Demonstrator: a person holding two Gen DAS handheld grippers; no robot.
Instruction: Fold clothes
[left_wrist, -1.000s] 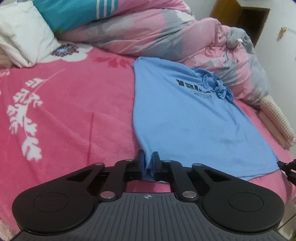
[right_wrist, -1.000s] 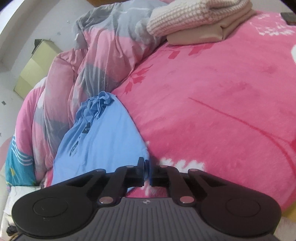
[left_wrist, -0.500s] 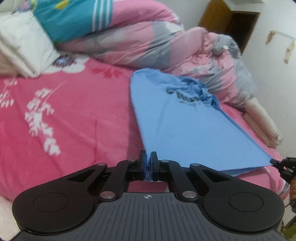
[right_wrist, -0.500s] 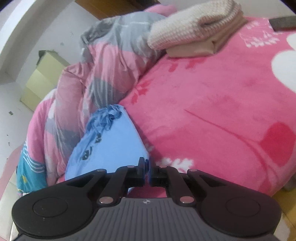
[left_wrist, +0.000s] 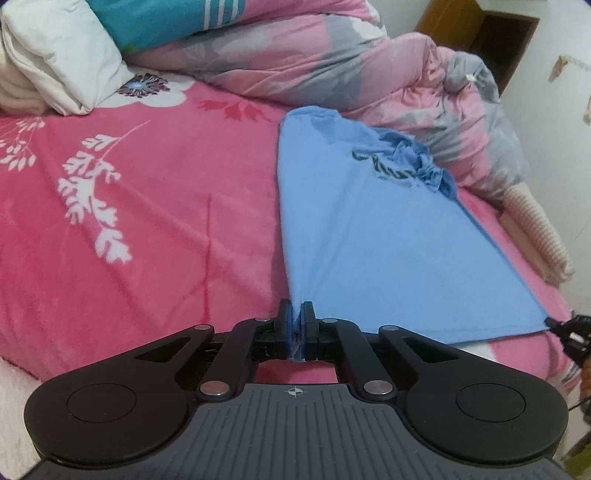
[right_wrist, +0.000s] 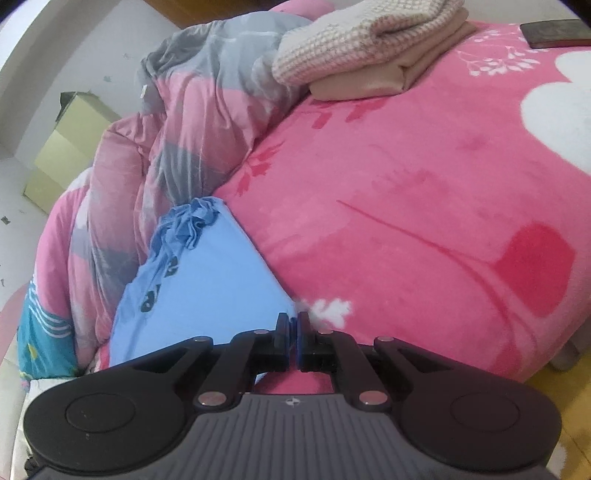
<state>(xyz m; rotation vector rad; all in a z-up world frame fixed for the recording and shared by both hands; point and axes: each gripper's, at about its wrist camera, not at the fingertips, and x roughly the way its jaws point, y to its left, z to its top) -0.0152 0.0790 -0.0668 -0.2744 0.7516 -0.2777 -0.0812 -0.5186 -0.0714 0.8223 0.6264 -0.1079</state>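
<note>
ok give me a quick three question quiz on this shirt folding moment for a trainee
1. True or false: the left gripper is shut on a bottom corner of the blue shirt.
2. Multiple choice: what lies on the bed beyond the right gripper? A) a stack of folded clothes B) a laundry basket C) a pair of shoes
3. Fill in: the bunched-up top end of the shirt lies against the pink and grey ____.

Key: 1 true; 2 A; 3 quilt
</note>
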